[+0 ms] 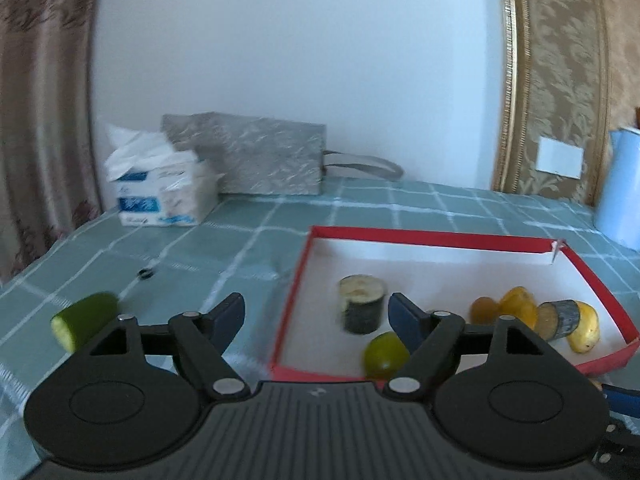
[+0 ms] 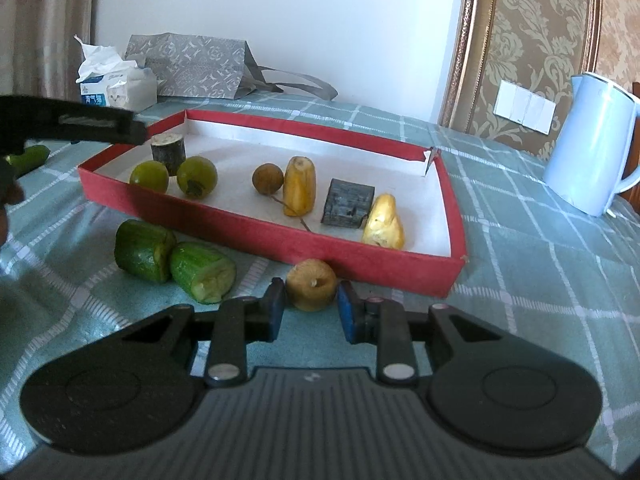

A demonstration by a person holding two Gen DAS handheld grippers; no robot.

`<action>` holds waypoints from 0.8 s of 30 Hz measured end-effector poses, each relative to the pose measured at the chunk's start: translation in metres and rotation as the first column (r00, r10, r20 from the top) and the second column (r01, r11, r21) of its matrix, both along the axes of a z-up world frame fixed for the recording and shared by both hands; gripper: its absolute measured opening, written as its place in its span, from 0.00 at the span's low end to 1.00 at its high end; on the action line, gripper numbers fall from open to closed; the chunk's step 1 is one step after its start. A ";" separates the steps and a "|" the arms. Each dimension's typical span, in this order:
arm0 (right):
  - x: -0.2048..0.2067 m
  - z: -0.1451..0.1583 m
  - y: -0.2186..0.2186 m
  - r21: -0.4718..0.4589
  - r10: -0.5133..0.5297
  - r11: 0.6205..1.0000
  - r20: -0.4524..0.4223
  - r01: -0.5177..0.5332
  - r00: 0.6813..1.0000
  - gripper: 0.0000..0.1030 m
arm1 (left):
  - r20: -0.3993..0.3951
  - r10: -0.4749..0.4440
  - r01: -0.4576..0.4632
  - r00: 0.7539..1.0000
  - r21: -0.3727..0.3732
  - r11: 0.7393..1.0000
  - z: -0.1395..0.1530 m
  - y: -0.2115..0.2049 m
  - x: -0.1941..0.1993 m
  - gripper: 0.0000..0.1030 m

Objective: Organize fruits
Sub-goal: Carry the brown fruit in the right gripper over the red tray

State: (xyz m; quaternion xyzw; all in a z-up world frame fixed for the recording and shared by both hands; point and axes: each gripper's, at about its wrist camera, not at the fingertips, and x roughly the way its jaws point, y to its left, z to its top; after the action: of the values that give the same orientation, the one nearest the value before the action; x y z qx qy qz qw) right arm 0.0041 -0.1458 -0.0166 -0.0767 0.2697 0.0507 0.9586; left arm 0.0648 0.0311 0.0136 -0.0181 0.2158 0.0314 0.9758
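A red-walled box (image 2: 256,236) with a white floor holds two green round fruits (image 2: 149,176), a brown round fruit (image 2: 267,177), two yellow pieces (image 2: 299,186) and two dark cut chunks (image 2: 347,203). The box also shows in the left wrist view (image 1: 288,300). My right gripper (image 2: 311,300) is open, its fingers either side of a tan round fruit (image 2: 311,285) on the cloth in front of the box. Two green cucumber pieces (image 2: 176,262) lie to its left. My left gripper (image 1: 316,314) is open and empty above the box's left edge. A cucumber piece (image 1: 85,320) lies to its left.
The table has a teal checked cloth (image 2: 540,280). A pale blue jug (image 2: 588,146) stands at the right. A tissue pack (image 1: 160,196) and a grey patterned bag (image 1: 256,160) stand at the back by the wall. A small dark ring (image 1: 145,274) lies on the cloth.
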 end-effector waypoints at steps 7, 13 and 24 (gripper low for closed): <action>-0.010 0.003 -0.001 0.001 0.011 1.000 0.038 -0.011 0.999 0.25 | -0.037 0.046 -0.047 0.998 -0.021 0.999 -0.007 0.024 -0.014 0.78; -0.011 0.004 -0.003 0.007 0.008 1.000 0.041 -0.008 0.999 0.21 | -0.073 0.060 -0.066 0.995 -0.082 0.994 -0.010 0.040 -0.015 0.80; -0.031 0.007 -0.028 0.078 -0.022 0.997 0.073 0.016 0.997 0.21 | -0.066 0.022 -0.026 0.998 -0.073 0.997 -0.009 0.034 -0.016 0.80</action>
State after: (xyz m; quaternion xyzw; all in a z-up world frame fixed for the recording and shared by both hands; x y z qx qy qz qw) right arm -0.0268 -0.1737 -0.0096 -0.0388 0.2325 0.0493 0.9706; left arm 0.0484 0.0648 0.0047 -0.0555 0.2480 0.0357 0.9665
